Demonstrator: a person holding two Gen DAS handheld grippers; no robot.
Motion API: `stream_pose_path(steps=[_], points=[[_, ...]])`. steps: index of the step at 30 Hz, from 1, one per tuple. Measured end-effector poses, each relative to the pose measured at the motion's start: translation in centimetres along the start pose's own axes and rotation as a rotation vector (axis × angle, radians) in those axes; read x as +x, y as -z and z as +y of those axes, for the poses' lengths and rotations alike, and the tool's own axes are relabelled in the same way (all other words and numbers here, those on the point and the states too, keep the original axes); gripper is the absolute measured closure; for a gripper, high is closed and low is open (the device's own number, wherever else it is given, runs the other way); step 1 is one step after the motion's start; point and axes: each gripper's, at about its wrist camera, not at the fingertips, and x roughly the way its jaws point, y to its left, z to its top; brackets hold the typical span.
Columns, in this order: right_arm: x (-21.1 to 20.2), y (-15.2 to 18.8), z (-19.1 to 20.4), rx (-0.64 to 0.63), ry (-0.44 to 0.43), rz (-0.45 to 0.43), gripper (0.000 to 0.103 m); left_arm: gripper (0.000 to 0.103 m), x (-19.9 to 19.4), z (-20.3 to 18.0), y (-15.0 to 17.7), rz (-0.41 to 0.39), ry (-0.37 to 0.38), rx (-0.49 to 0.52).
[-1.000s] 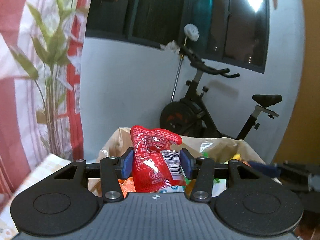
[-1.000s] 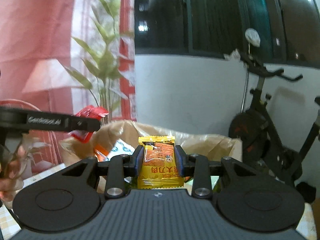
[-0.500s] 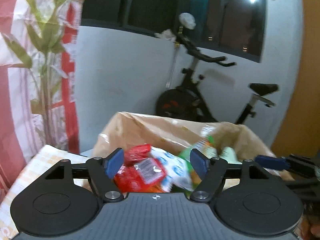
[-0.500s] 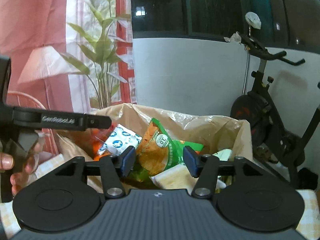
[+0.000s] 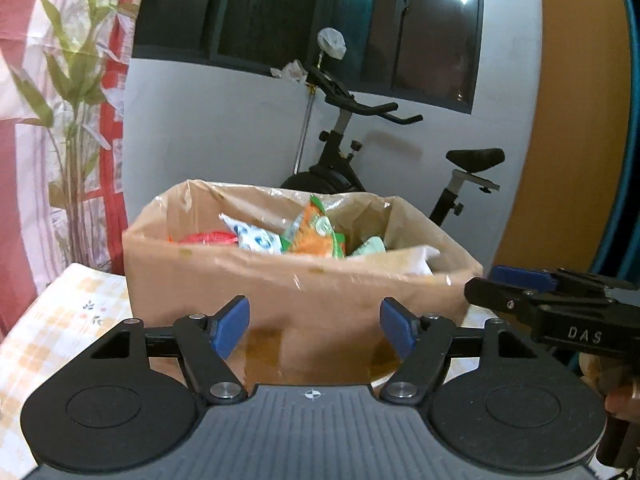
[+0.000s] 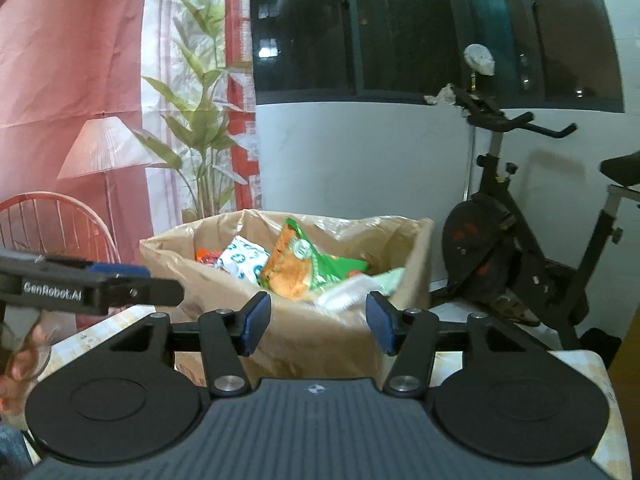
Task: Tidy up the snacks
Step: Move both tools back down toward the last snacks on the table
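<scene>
In the left wrist view, the left tongs (image 5: 315,326) are standing spread with nothing between the blue pads, just before the brown cardboard box lined with clear plastic (image 5: 280,292) sitting on the checked-cloth worktop (image 5: 60,320). Packets are lying inside: a red foil one (image 5: 208,237), a white-and-blue one (image 5: 256,240), an orange-and-green one (image 5: 316,234).

In the right wrist view, the right tongs (image 6: 318,322) are likewise gaping empty, facing the same box (its near wall is blurred). So several snacks are sitting stowed; whether more are waiting on the worktop I cannot tell, since the tongs' bodies are hiding the near surface.
</scene>
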Motion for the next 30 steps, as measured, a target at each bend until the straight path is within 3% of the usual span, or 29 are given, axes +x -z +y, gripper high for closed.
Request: stream_pose_path(steps=[7, 16, 23, 30], points=[[-2.2, 4.0, -0.6, 0.064, 0.048, 0.021, 0.047, 0.029, -0.2, -2.3, 3.4, 0.011, -0.007, 0.008], [-2.1, 10.0, -2.9, 0.111, 0.146, 0.113, 0.047, 0.029, 3.1, -2.7, 7.1, 0.143, -0.013, 0.082], [-1.7, 13.6, -3.0, 0.078, 0.186, 0.168, 0.047, 0.029, 5.5, -3.4, 10.5, 0.294, 0.090, 0.137], [-1.4, 15.4, -3.2, 0.101, 0.217, 0.187, 0.047, 0.028, 6.2, -4.4, 12.4, 0.358, 0.167, 0.178]])
